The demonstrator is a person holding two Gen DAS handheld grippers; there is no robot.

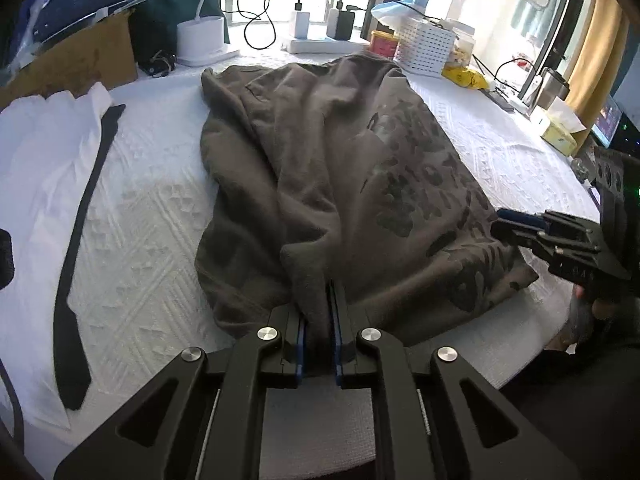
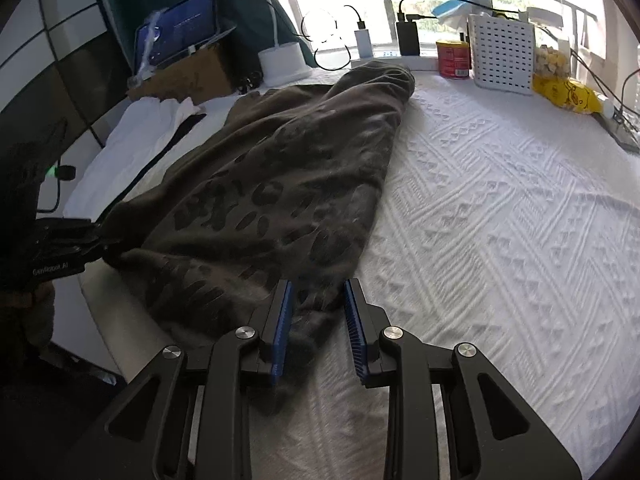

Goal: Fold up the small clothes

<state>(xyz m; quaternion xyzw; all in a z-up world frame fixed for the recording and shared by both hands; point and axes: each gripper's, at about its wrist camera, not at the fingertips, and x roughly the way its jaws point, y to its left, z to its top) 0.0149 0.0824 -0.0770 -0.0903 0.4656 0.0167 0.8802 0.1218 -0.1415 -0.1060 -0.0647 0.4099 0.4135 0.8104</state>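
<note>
A brown sweatshirt [image 1: 340, 152] with a dark print lies lengthwise on the white textured bedcover [image 1: 140, 220]. My left gripper [image 1: 325, 292] is shut on a raised fold of its near hem, the cloth squeezed between the blue pads. In the right wrist view the same garment [image 2: 280, 168] runs away from me. My right gripper [image 2: 318, 288] holds its near corner, bunched cloth filling the gap between the pads at the tips. Each gripper shows in the other's view: the right gripper [image 1: 502, 222] at the garment's right edge, the left gripper [image 2: 106, 246] at its left edge.
A white garment [image 1: 48, 160] with a long black strip [image 1: 80, 220] lies left of the sweatshirt. At the far side stand a cardboard box [image 1: 80, 56], a white lamp base [image 1: 200, 36], chargers with cables, a red can [image 2: 453, 58], a white basket [image 2: 502, 54] and a yellow packet [image 2: 568, 96].
</note>
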